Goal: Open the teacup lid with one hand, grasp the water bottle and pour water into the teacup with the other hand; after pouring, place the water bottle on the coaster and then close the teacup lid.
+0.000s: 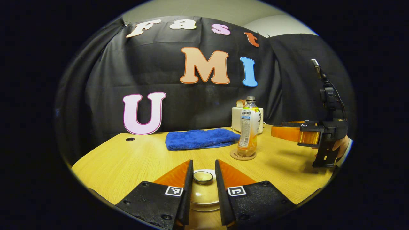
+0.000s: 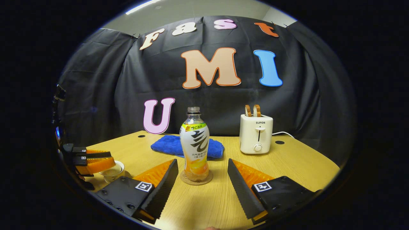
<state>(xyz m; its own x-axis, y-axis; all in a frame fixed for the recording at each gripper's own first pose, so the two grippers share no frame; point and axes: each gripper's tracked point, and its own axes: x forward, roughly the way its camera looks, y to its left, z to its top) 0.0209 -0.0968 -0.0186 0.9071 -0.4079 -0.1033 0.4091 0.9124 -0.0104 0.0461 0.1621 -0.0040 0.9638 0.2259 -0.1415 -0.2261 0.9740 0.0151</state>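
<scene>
Plastic water bottle (image 2: 195,143) parked on its round cork coaster (image 2: 196,179).
Left gripper (image 1: 204,179) straddles the cream teacup lid's knob (image 1: 203,176), contact unclear; right gripper (image 2: 202,179) spread wide, released.

1 water bottle (image 2: 195,143), 1 coaster (image 2: 196,180), 1 teacup (image 1: 204,191) with 1 lid (image 1: 203,176), 1 blue towel (image 2: 187,146), 1 toaster (image 2: 256,134) holding 2 toast slices (image 2: 252,110), 1 worktop (image 2: 297,166), 2 claws: left claw (image 1: 204,179), right claw (image 2: 203,175).
</scene>
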